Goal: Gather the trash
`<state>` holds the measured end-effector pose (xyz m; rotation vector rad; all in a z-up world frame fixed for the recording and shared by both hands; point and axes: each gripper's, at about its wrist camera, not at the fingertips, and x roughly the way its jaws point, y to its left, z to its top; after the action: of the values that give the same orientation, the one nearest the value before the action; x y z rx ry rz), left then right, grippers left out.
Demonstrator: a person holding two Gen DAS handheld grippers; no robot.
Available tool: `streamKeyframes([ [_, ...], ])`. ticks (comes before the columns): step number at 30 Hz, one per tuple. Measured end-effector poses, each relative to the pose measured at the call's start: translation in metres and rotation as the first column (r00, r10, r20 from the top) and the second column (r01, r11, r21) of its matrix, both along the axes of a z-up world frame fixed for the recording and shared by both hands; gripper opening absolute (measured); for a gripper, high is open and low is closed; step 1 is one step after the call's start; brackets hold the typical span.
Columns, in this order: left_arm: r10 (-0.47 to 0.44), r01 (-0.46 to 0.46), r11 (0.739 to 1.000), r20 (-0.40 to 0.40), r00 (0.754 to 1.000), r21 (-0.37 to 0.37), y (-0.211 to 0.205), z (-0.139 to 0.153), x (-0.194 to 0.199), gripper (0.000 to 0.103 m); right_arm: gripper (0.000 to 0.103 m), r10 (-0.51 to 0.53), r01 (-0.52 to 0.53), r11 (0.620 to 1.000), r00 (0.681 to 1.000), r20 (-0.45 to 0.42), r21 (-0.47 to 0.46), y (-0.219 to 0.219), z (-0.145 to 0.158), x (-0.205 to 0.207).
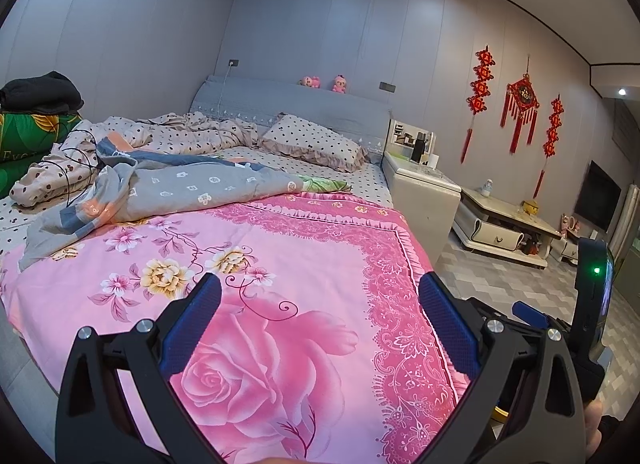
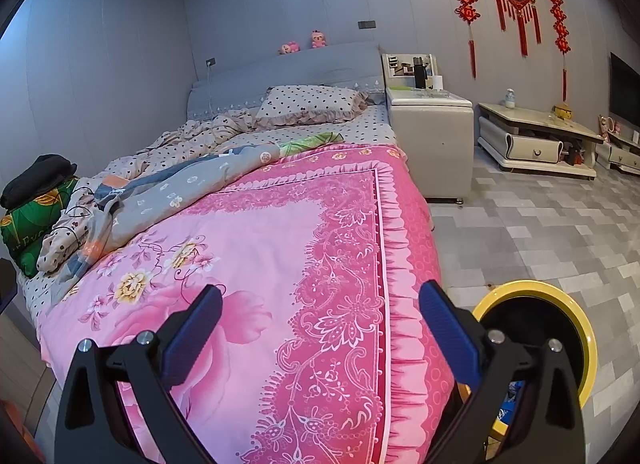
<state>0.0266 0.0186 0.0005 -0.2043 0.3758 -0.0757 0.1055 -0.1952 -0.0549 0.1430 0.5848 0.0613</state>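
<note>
My left gripper hangs open over the foot of a bed covered by a pink rose-print blanket, with nothing between its blue pads. My right gripper is also open and empty, above the blanket's right border. A yellow-rimmed trash bin with a dark inside stands on the floor beside the bed, just right of my right gripper. Blue and white scraps show inside it. I see no loose trash on the blanket. The right tool's black body with a green light appears at the left wrist view's right edge.
A rumpled grey quilt, polka-dot bedding and a pillow lie further up the bed. A green bundle with dark clothes sits at the left. A white nightstand and a low TV cabinet stand on the grey tiled floor.
</note>
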Motion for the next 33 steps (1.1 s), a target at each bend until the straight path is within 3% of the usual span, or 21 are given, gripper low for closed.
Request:
streamKeyframes([
  [33, -0.013, 0.012, 1.000, -0.012, 1.000, -0.004, 0.0005, -0.0029, 0.0037, 0.095, 0.095, -0.010, 0.010, 1.000, 1.000, -0.021, 0.016, -0.0039, -0.0062, 0.0019],
])
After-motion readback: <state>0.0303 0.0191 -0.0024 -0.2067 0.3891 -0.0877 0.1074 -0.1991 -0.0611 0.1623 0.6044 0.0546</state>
